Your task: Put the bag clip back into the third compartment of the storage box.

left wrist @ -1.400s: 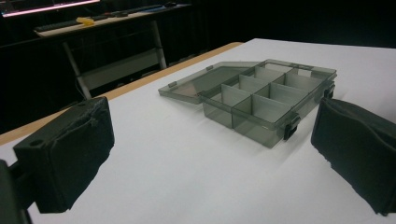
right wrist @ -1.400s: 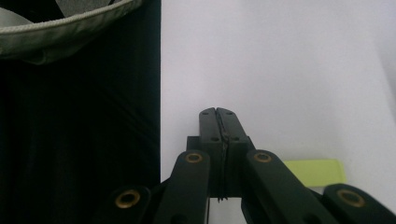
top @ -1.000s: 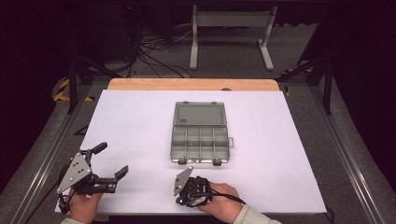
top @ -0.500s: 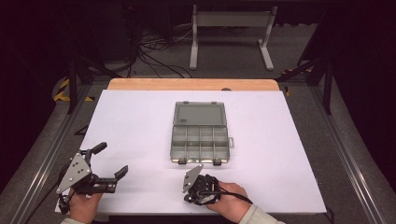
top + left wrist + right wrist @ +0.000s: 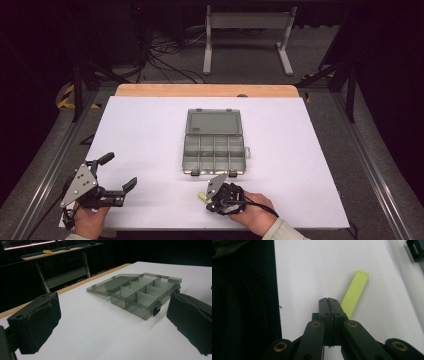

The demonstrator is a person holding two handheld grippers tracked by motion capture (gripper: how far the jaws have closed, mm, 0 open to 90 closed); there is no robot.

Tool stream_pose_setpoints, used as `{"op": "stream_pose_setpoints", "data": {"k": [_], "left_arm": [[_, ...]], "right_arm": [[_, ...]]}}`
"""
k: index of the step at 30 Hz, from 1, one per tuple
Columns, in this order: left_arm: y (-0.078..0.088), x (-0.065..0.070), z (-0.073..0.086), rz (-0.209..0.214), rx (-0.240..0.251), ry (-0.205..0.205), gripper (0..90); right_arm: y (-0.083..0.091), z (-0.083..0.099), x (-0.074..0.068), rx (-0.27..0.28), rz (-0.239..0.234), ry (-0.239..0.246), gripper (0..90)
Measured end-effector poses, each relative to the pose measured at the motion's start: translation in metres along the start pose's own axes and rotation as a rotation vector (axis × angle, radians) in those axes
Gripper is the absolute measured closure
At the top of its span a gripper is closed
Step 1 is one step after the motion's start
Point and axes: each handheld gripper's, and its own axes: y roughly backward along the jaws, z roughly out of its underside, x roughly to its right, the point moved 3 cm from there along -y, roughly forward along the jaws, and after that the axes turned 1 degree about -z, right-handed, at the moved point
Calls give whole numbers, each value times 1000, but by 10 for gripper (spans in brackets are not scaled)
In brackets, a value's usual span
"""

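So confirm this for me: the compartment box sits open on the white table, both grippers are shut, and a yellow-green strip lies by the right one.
Not quite: the left gripper is open, its jaws standing wide apart in the left gripper view. The rest holds: the compartment box sits open on the white table, the right gripper is shut, and the yellow-green strip lies beside it.

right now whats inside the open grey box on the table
The compartment box lies open with its lid folded flat behind. The compartments visible from above and in the left gripper view look empty; the near wall hides a sliver of the front row's floor.

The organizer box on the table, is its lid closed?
No, the box has its lid folded flat back, leaving its compartments open.
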Motion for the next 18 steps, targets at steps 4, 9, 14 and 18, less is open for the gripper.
{"op": "stream_pose_setpoints", "data": {"k": [4,9,14,18], "left_arm": [[0,0,0,2,1,-1,1],[0,0,0,0,0,-1,1],[0,0,0,0,2,1,1],[0,0,0,1,-1,-1,2]], "right_arm": [[2,3,5,-1,12,-11,900],[3,4,9,-10,42,-18,900],[5,6,12,-13,56,-28,900],[6,7,15,-4,66,-44,900]]}}
